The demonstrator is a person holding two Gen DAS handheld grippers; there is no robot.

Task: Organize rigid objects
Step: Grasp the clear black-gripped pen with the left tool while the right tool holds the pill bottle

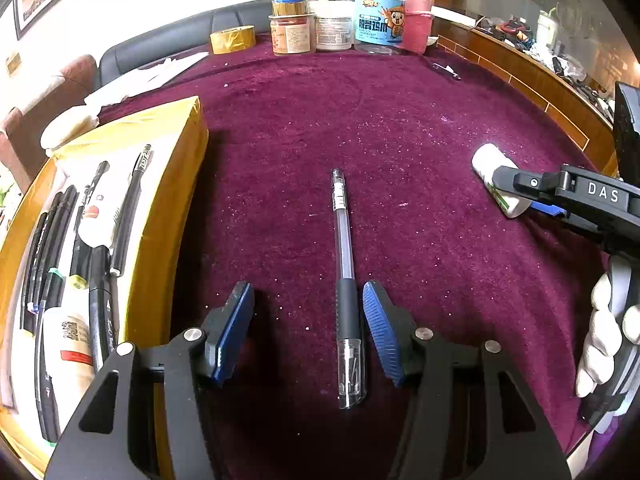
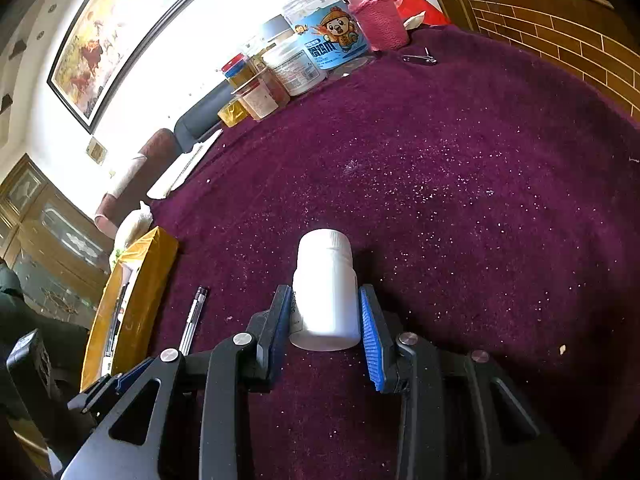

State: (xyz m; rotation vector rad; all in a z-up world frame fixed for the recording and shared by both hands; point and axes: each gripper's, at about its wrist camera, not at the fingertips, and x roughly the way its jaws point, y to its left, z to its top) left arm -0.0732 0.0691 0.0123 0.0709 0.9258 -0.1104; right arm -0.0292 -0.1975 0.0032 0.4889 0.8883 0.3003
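Gripping smooth white bottle (image 2: 325, 300), right claw (image 2: 326, 320)

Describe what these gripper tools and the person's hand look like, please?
Each gripper, the left gripper and the right gripper, is a matte black frame with triangular cut-outs and round silver bolts. Its two fingers carry ribbed blue pads. White letters "DAS" mark the right gripper's side. The right hand wears a white glove. No cables show.

"DAS" on right gripper (image 1: 520, 196) (white letters)
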